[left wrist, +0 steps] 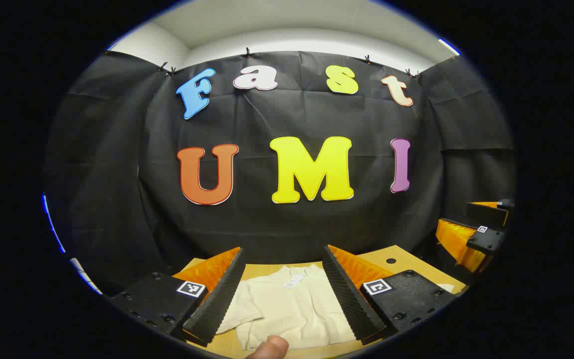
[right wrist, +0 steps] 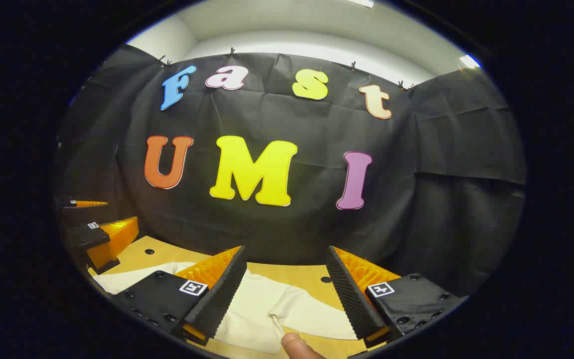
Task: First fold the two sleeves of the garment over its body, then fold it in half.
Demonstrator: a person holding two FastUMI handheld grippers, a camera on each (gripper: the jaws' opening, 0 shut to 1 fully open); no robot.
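The cream short-sleeved cotton garment point(left wrist: 292, 311) lies flat on the light wooden bench point(right wrist: 287, 274), sleeves spread toward its side edges, while the left gripper point(left wrist: 287, 294) and right gripper point(right wrist: 287, 299) hover wide open and empty above, seemingly poised over the cloth.

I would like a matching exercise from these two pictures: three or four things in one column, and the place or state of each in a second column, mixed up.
Things
1. garment
2. left gripper
3. right gripper
4. table

Places or states
A. open, held above the garment's collar and label
B. light wood with small dark holes
C. cream, lying flat on the table
D. open, held above one sleeve of the garment

Pairs: 1-C, 2-A, 3-D, 4-B
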